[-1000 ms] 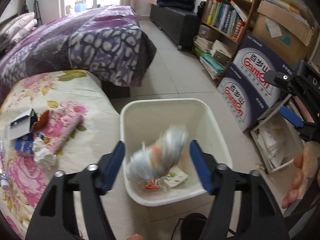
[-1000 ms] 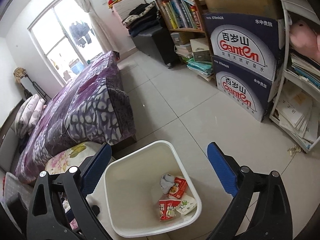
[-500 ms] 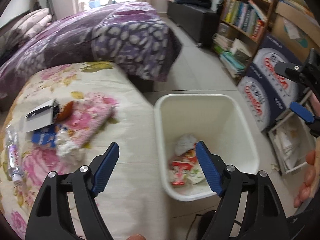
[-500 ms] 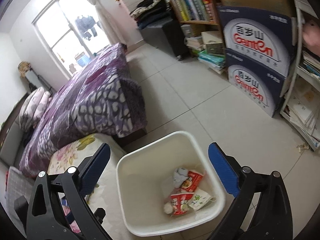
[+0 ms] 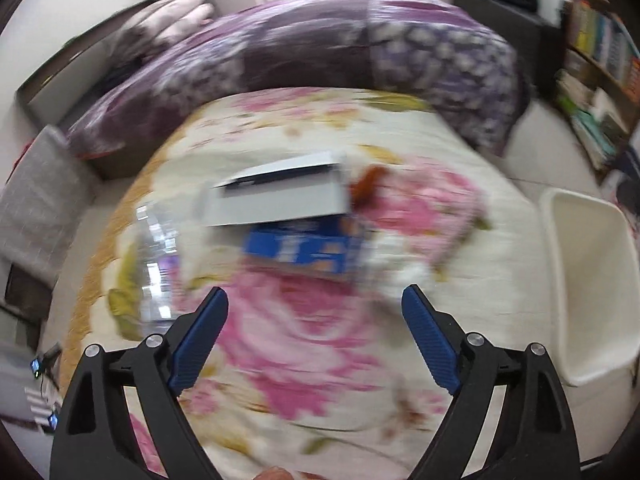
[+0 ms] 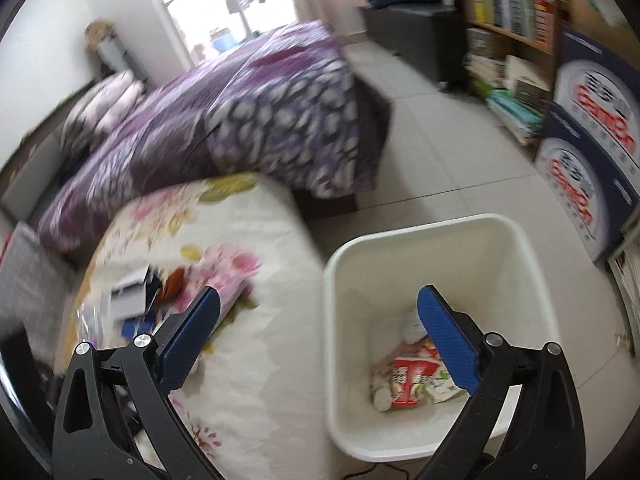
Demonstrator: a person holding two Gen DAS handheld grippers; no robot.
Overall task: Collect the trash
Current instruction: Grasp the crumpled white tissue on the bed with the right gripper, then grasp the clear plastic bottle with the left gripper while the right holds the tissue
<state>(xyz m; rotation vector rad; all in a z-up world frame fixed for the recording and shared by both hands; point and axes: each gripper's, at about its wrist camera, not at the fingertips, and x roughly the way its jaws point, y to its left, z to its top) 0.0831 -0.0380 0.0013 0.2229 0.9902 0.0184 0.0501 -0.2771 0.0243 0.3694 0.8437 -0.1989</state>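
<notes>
trash bin (image 6: 532,256) holding red wrappers (image 6: 412,376), left claw (image 5: 314,300) opening empty, right claw (image 6: 318,308) spread empty

A home bedroom: purple quilt (image 6: 248,120) on a bed, crowded bookshelf (image 6: 508,12), tiled floor (image 6: 452,160).

Floral bedspread (image 5: 320,360) bearing white box (image 5: 276,196), blue packet (image 5: 304,252), clear bottle (image 5: 156,264), purple quilt (image 5: 320,40)
</notes>
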